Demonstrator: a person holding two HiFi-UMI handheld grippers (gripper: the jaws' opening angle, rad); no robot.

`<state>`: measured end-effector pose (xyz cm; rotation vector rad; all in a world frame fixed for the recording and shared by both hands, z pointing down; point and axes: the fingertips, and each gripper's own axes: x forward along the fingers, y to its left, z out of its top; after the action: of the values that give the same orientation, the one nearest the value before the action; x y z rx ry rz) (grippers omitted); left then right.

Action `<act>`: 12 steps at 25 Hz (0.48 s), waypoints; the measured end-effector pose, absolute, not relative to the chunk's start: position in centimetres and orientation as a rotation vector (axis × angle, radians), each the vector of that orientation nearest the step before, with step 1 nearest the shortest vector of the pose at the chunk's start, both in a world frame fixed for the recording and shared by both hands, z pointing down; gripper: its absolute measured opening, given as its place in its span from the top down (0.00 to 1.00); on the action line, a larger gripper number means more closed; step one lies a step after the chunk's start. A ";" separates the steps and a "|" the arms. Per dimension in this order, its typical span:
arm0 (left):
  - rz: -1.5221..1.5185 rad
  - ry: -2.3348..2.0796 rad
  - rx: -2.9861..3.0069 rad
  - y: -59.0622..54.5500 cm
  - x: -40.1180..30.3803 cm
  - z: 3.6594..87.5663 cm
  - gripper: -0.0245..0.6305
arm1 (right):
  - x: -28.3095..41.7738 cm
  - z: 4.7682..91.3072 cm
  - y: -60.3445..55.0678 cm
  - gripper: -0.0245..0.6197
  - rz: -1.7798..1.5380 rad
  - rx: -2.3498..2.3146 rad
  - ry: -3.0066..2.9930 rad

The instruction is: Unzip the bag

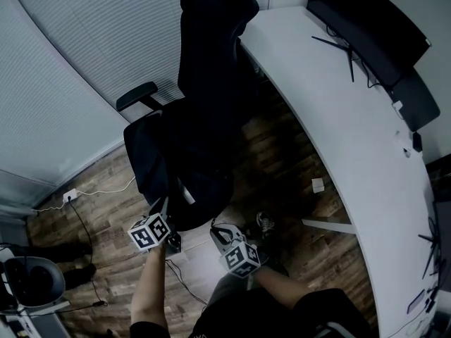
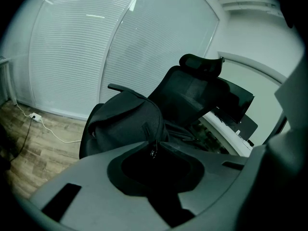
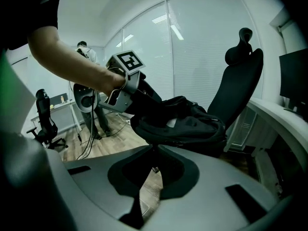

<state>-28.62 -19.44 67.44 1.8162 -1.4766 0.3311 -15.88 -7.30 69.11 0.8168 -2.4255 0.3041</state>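
Note:
A black backpack [image 1: 148, 157] rests on the seat of a black office chair [image 1: 211, 62]. In the left gripper view the bag [image 2: 127, 121] fills the middle, and a small metal zipper pull [image 2: 154, 150] sits pinched at the tips of my left gripper [image 2: 154, 146]. The head view shows that gripper [image 1: 163, 208] at the bag's near edge. My right gripper [image 1: 220, 229] is just to its right, below the seat's front. Its jaws [image 3: 154, 150] are shut on a dark strap that hangs from the bag [image 3: 180, 126]. The left gripper [image 3: 143, 93] shows at the bag's top.
A long curved white desk [image 1: 338, 118] runs along the right with a monitor [image 1: 366, 20]. Cables [image 1: 84, 224] and a power strip [image 1: 69, 196] lie on the wood floor at left. A second chair [image 1: 28, 280] stands bottom left. A person [image 3: 89, 57] stands in the background.

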 end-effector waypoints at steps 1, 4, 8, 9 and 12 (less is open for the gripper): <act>0.324 -1.472 1.817 -19.4 -28.6 67.4 0.85 | -16.5 69.3 -6.9 0.88 0.298 0.789 -2.432; 0.300 -1.456 1.823 -19.1 -28.4 67.1 0.86 | -18.2 69.7 -5.6 0.88 0.297 0.725 -2.449; 0.290 -1.455 1.834 -18.6 -28.6 67.0 0.86 | -19.7 69.9 -4.7 0.88 0.316 0.694 -2.472; 0.288 -1.456 1.835 -18.6 -28.6 67.0 0.86 | -20.1 69.8 -4.6 0.88 0.315 0.687 -2.480; 0.286 -1.455 1.838 -18.6 -28.6 66.8 0.86 | -21.0 69.7 -4.4 0.88 0.305 0.658 -2.502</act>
<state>-28.63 -18.62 66.79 1.8384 -1.4546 0.2860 -21.03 -4.38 69.68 0.6580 -2.5015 0.3051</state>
